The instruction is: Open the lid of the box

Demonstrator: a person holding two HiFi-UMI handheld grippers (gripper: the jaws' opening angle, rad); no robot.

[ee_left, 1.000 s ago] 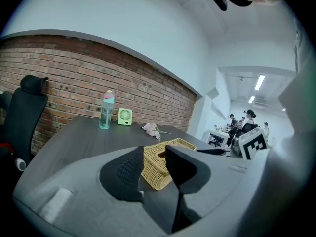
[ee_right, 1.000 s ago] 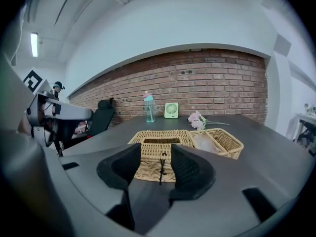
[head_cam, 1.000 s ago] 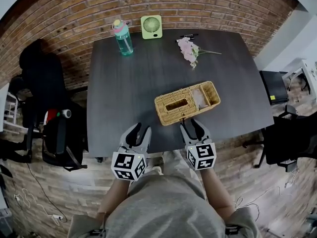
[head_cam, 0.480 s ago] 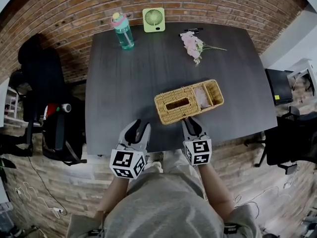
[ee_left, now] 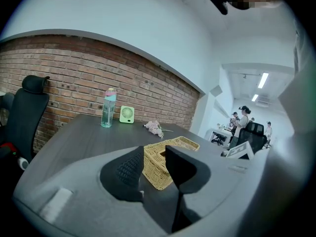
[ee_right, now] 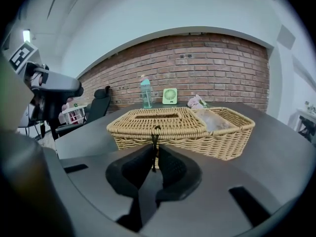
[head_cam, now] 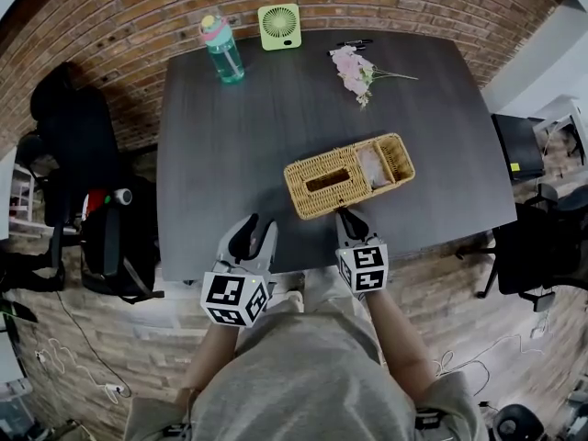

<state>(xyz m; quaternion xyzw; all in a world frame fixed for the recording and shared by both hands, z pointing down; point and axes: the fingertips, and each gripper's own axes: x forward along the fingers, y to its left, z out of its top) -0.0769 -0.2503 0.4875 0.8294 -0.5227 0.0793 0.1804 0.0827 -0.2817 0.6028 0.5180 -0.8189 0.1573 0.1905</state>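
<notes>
Right tongs (ee_right: 155, 149) pinch the cord (ee_right: 154, 136) of the lid (ee_right: 155, 116)

Only their own view shows it: a thin dark cord hangs from the lid's front edge and runs down between the two ribbed pads. These have just been closing and now squeeze it.

From above, the right tongs (head_cam: 347, 217) merely meet the near side of the box (head_cam: 349, 175), which sits close to the near edge of the table (head_cam: 230, 136).

The left tongs (head_cam: 253, 226) hover beside them at that edge, apart from the box. Their own view (ee_left: 154, 153) shows the jaws wide with nothing between them, and the box (ee_left: 183, 143) lies beyond the gap.

Along the far edge, before a brick wall (head_cam: 138, 26), stand a bottle (head_cam: 222, 49), a green fan (head_cam: 279, 26) and pink flowers (head_cam: 354, 67). A black chair (head_cam: 73, 127) stands left of the table.

The box is oblong, of pale woven wicker. Its lid covers the left part, and the right end is an open compartment. The table is dark and matte.
</notes>
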